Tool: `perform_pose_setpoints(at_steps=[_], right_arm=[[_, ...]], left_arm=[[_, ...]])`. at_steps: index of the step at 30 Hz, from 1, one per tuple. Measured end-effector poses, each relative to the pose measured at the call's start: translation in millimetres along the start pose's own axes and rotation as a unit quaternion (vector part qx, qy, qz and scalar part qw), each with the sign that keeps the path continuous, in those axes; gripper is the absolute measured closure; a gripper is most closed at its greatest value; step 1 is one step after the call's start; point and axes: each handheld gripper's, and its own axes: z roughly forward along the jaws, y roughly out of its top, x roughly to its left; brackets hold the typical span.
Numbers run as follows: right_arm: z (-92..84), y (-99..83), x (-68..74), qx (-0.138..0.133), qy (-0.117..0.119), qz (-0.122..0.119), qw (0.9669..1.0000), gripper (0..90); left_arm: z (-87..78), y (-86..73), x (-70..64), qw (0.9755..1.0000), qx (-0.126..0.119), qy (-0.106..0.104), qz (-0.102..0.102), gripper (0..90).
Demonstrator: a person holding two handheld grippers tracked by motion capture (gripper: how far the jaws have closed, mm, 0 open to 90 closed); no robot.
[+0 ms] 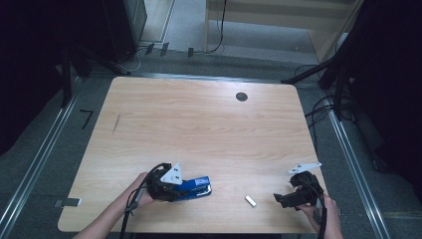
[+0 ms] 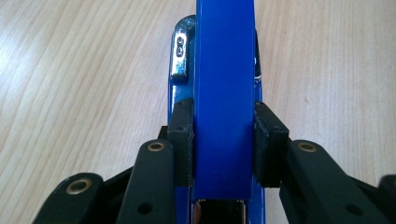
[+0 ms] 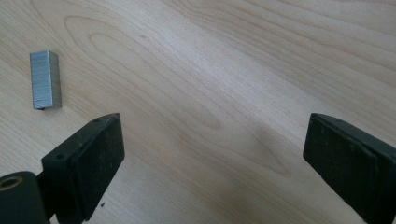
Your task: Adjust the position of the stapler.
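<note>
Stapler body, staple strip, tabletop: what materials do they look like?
Stapler: glossy blue shell, painted metal or plastic, can't tell which; its anvil plate is bright metal that glints.
Staple strip: grey metal, fine lines along its length.
Table: pale wood-grain top, matte, likely laminate.

One blue stapler [image 1: 195, 186], one strip of staples [image 1: 250, 200], two tools, one wooden table [image 1: 199, 124]
</note>
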Motion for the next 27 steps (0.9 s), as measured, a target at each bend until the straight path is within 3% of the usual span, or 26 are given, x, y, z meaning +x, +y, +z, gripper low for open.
perform_pose_setpoints(at_steps=[27], right_arm=[[1.6,-0.9,2.3,0.003,0.005,-0.002,1.0000,6.1]], left_arm=[[17.0,21.6,-8.0,0.9985,0.000,-0.029,0.047,66.7]])
